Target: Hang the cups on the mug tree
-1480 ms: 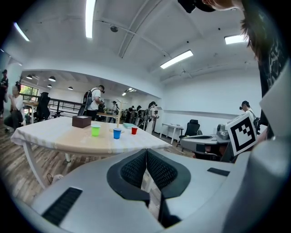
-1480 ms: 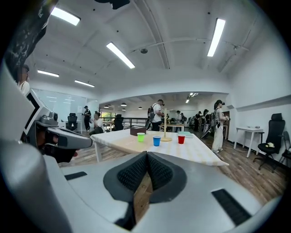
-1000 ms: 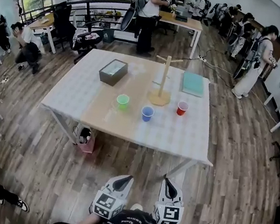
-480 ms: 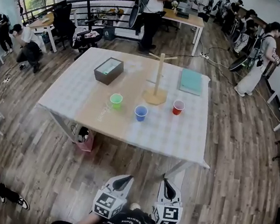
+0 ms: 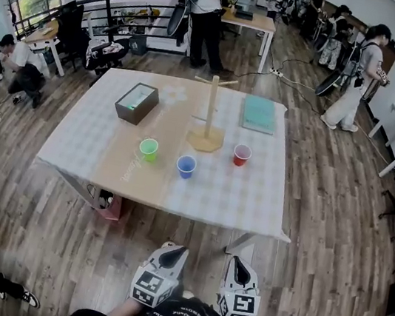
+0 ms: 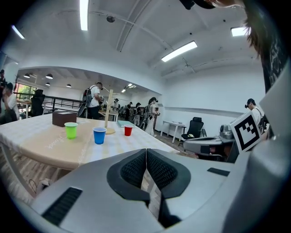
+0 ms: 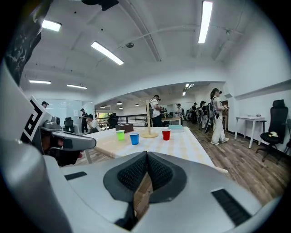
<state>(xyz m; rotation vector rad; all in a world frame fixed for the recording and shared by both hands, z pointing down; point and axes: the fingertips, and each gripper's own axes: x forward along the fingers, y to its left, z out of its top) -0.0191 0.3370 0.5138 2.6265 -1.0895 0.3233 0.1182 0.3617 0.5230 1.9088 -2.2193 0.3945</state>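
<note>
Head view: the left claw (image 5: pixel 173 250) and right claw (image 5: pixel 238 262) sit side by side over the floor (image 5: pixel 56 242), well short of the desk (image 5: pixel 243 199). Each has its jaws pressed together on nothing. The green cup (image 5: pixel 149 149), blue cup (image 5: pixel 186 166) and red cup (image 5: pixel 241 154) stand upright on the desk near the mug tree (image 5: pixel 210 114).

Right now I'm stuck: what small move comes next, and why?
Probably step closer to the table: the left gripper and right gripper are shut, empty and short of it, and the green cup, blue cup and red cup stand unhung by the mug tree.
</note>
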